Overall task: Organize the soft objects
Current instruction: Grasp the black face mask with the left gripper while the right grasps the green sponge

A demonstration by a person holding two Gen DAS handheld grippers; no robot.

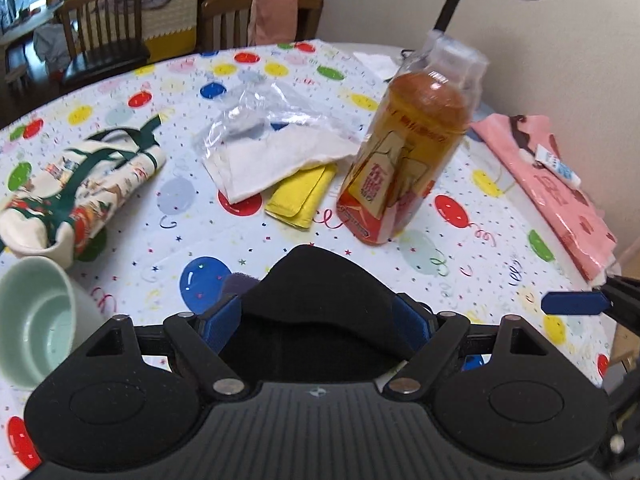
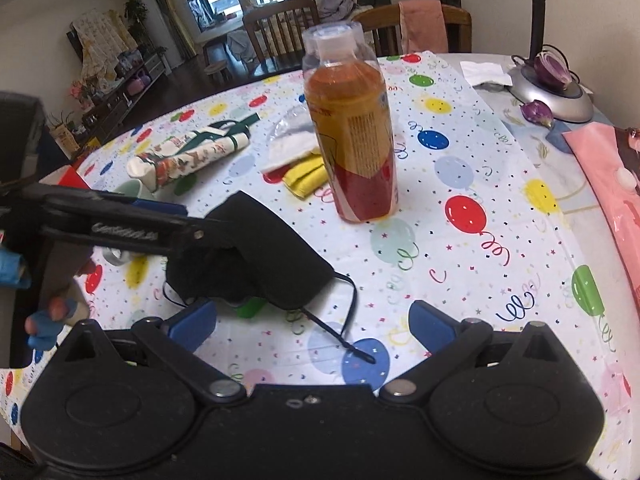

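A black face mask (image 1: 316, 288) sits stretched between the blue pads of my left gripper (image 1: 318, 320), which is shut on it. From the right wrist view, the left gripper (image 2: 200, 234) comes in from the left, and the mask (image 2: 256, 256) hangs from it down onto the balloon tablecloth (image 2: 460, 280). Its ear loop trails toward my right gripper (image 2: 312, 326), which stands open just behind the mask with only the loop between its fingers. A rolled printed tote bag (image 1: 80, 188), a white cloth in clear plastic (image 1: 272, 152) and a yellow cloth (image 1: 300, 194) lie farther back.
A tall tea bottle (image 1: 404, 160) stands upright in the middle, next to the yellow cloth. A pale green mug (image 1: 36, 320) lies on its side at the left. A pink bag (image 1: 552, 184) lies at the right edge, a lamp base (image 2: 552, 92) behind it. Chairs stand beyond the table.
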